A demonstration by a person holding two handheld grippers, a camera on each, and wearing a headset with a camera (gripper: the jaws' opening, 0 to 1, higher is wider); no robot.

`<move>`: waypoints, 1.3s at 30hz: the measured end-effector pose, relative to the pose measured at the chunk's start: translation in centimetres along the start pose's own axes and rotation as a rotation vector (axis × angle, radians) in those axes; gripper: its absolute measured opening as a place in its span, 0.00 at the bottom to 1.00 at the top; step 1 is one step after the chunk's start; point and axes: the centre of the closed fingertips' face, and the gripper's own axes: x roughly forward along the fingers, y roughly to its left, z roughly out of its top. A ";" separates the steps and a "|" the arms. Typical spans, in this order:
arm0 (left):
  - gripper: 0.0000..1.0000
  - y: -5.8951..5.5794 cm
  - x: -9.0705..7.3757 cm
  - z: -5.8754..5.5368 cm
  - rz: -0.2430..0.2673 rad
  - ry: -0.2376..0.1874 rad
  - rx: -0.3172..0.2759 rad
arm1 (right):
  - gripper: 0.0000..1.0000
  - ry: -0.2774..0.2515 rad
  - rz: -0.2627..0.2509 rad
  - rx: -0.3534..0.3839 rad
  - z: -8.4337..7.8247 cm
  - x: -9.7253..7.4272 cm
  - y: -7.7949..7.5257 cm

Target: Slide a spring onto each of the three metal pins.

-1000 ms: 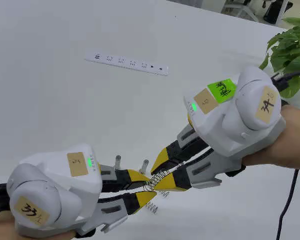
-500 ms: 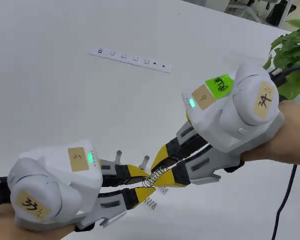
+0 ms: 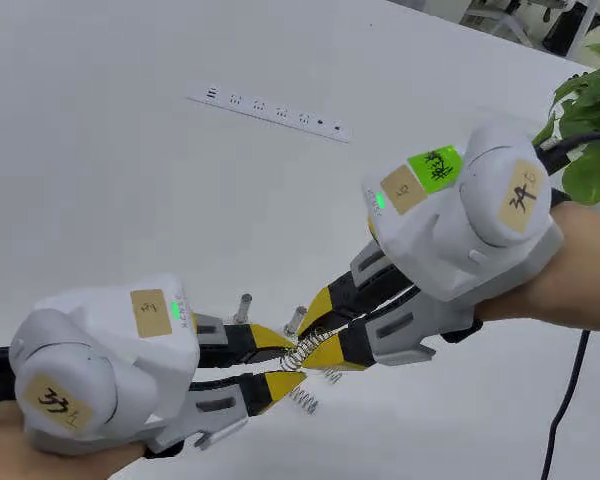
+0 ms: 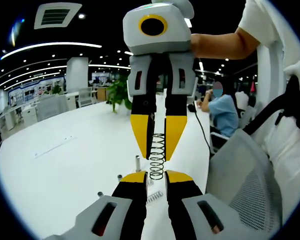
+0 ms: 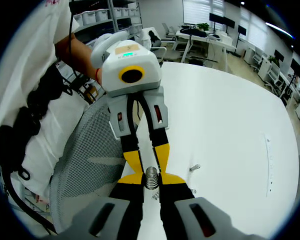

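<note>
**Spring held between two gripper tips above the pins**

White workbench [image 3: 120,200] runs under both grippers, which meet tip to tip close to the person. In the head view the meeting point is crowded: yellow jaw tips overlap the spring [image 3: 305,348], so only a few of its coils can be made out there.

The left gripper [image 4: 157,176] has its jaws narrow, with the spring's near end caught between the tips. The right gripper [image 5: 151,181] faces it, jaws likewise narrow and pinching the far end. In the left gripper view the spring's long axis runs straight along the line from one gripper to the other. The right gripper view sees it end-on, as a ring.

Just under the tips, two loose springs [image 3: 302,400] lie flat on the bench. Beside them three pins [image 4: 138,162] stand upright in a row. In the head view the jaws hide their bases.

Farther off lies a white power strip [image 3: 275,110]. A potted plant [image 3: 590,130] is cut off by the picture's edge.
</note>
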 end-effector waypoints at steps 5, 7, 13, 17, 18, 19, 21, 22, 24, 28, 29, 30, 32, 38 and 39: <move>0.22 0.8 -0.9 -0.9 0.021 0.005 -0.011 | 0.12 -0.003 -0.004 0.005 0.3 0.1 -0.6; 0.25 1.2 -1.3 -1.5 0.032 0.018 -0.011 | 0.12 -0.004 -0.008 0.009 0.5 0.2 -1.0; 0.35 2.5 -2.6 -2.7 0.060 0.039 -0.014 | 0.12 0.005 -0.038 0.019 0.6 0.2 -2.5; 0.40 3.2 -3.2 -3.6 0.071 0.061 0.000 | 0.12 0.017 -0.068 0.032 0.6 0.4 -3.9; 0.42 3.4 -3.4 -3.9 0.074 0.071 0.002 | 0.12 0.022 -0.075 0.038 0.6 0.5 -4.3; 0.43 3.5 -3.5 -4.2 0.078 0.080 0.007 | 0.12 0.027 -0.079 0.042 0.5 0.6 -4.7; 0.45 3.9 -3.8 -4.5 0.081 0.084 0.015 | 0.12 0.040 -0.096 0.048 0.3 0.8 -5.6; 0.46 4.1 -4.0 -4.7 0.083 0.085 0.014 | 0.12 0.047 -0.108 0.053 0.3 1.0 -6.2; 0.51 4.4 -4.1 -5.0 0.086 0.089 0.019 | 0.12 0.054 -0.118 0.063 0.2 1.2 -6.9; 0.57 4.8 -4.2 -5.3 0.083 0.091 0.038 | 0.12 0.080 -0.142 0.079 -0.3 2.2 -8.5; 0.59 4.9 -4.3 -5.3 0.081 0.089 0.039 | 0.12 0.084 -0.144 0.079 -0.4 2.5 -8.7; 0.60 4.9 -4.3 -5.3 0.078 0.088 0.043 | 0.12 0.091 -0.145 0.082 -0.5 2.8 -9.0; 0.63 4.9 -4.3 -5.4 0.075 0.089 0.045 | 0.12 0.102 -0.147 0.081 -0.7 3.2 -9.3; 0.72 4.9 -4.1 -5.6 0.060 0.073 0.022 | 0.12 0.137 -0.143 0.078 -1.3 4.7 -10.1; 0.74 4.8 -4.1 -5.6 0.060 0.068 0.020 | 0.12 0.141 -0.144 0.076 -1.4 4.9 -10.2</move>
